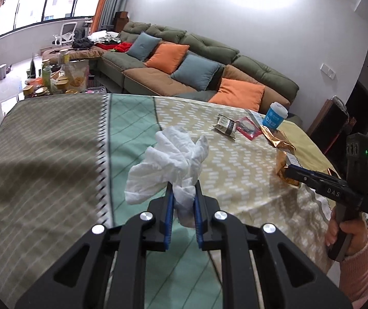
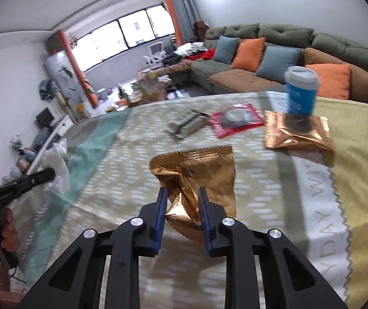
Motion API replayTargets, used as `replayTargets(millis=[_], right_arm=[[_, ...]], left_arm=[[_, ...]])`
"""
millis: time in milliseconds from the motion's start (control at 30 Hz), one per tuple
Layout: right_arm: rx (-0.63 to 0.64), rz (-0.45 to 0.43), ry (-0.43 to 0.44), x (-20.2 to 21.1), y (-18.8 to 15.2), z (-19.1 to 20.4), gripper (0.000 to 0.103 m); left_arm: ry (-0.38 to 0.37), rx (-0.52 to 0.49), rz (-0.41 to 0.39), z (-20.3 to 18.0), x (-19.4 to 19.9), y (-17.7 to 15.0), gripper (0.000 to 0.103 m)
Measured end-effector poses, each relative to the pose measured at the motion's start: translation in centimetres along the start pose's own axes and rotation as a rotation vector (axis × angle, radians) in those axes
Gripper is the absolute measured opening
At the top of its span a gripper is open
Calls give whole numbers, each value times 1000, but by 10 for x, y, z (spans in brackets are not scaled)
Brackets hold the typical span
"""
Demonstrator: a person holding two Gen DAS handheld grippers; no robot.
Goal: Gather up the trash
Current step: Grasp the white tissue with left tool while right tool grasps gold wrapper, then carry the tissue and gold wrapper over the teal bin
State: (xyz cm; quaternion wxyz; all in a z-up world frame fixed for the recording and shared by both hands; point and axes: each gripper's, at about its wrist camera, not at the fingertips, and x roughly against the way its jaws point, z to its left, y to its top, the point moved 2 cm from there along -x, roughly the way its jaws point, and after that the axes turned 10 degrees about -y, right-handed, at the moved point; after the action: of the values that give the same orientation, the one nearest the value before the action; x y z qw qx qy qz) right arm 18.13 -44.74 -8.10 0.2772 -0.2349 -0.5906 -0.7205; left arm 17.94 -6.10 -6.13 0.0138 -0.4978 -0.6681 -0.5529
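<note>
Home living rm: sofa (image 1: 209,59) w/ cushions, curtained window (image 2: 122,36).

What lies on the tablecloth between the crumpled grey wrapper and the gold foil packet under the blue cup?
A flat red plastic packet with a dark round item inside lies between the grey wrapper and the gold foil packet, clearest in the right wrist view.

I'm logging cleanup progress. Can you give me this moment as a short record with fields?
surface: patterned tablecloth
left hand-held gripper: shut on crumpled white tissue
right hand-held gripper: shut on crumpled gold foil wrapper
left on cloth: second gold foil packet, red plastic packet, small grey wrapper, blue paper cup with white lid
</note>
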Motion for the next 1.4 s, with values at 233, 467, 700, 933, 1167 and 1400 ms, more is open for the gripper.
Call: replayTargets(millis=[233, 467, 700, 933, 1167, 1400], right_arm=[[57, -11, 122, 8, -3, 47, 17], [94, -5, 228, 13, -7, 84, 21], [141, 17, 158, 8, -22, 91, 57], [211, 49, 110, 2, -43, 101, 61], [331, 18, 43, 5, -49, 123, 61], [318, 40, 21, -2, -49, 121, 18]], left_arm=[[27, 22, -34, 9, 37, -22, 15], [51, 35, -67, 17, 69, -39, 15], [58, 57, -71, 22, 81, -51, 15], [45, 65, -66, 24, 82, -59, 15], [44, 63, -69, 25, 86, -66, 15], [47, 59, -70, 24, 88, -69, 15]])
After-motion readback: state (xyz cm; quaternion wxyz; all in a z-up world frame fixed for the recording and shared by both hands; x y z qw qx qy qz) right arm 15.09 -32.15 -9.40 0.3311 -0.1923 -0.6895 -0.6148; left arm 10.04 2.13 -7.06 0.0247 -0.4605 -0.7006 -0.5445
